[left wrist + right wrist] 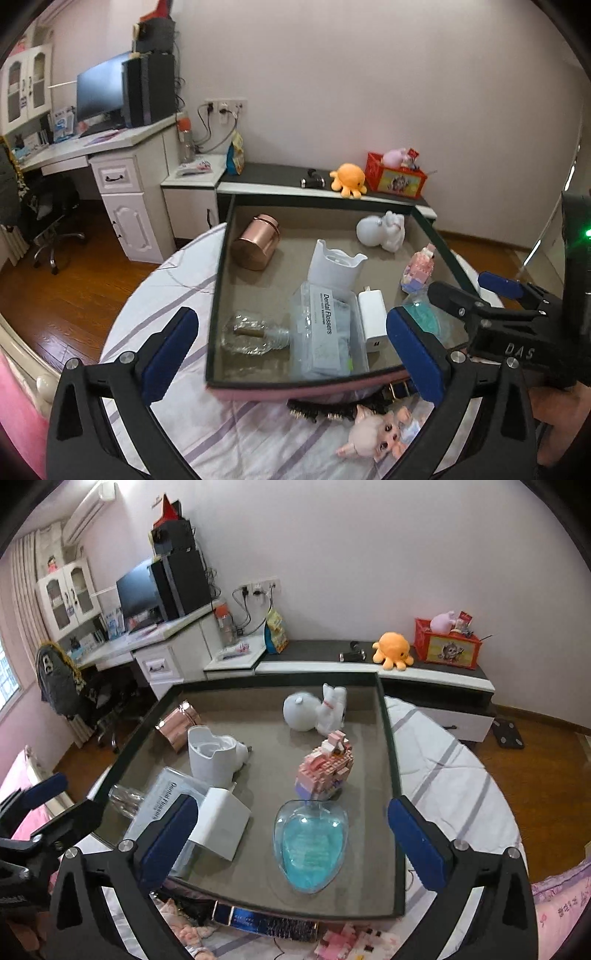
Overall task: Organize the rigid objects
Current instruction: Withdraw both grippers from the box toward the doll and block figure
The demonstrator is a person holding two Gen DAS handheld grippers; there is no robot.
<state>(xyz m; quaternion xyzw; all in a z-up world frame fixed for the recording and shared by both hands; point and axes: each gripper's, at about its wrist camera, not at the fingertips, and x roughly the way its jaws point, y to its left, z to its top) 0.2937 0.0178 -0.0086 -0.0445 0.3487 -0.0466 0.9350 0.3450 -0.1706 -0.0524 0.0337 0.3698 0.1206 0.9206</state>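
You are mid-sort: the big dark-rimmed box [391, 760] sits on the striped bed [450, 760] and already holds most of the hard things, while a few are left on the bedding just outside its near wall. Inside, going down in size, you have the white figurine [314, 710] at the far side, the white cup-shaped piece [212, 755], the copper canister [256, 240] lying on its side, the flosser case [325, 332], the blue heart-shaped dish [310, 843], the pink block model [327, 768], the white charger [221, 821] and a clear glass bottle [255, 332]. Both pairs of tongs stand wide open and carry nothing: the left tongs [291, 354] hover over the box's near-left edge, the right tongs [291, 840] over the blue dish. What remains outside looks like a small pink doll [376, 432], a dark studded strip [325, 410] and a glossy blue bar [266, 921], though the last is partly hidden. Your next move calls for drawing one tool back toward yourself, dropping low to the bedding, and closing on the doll's body.
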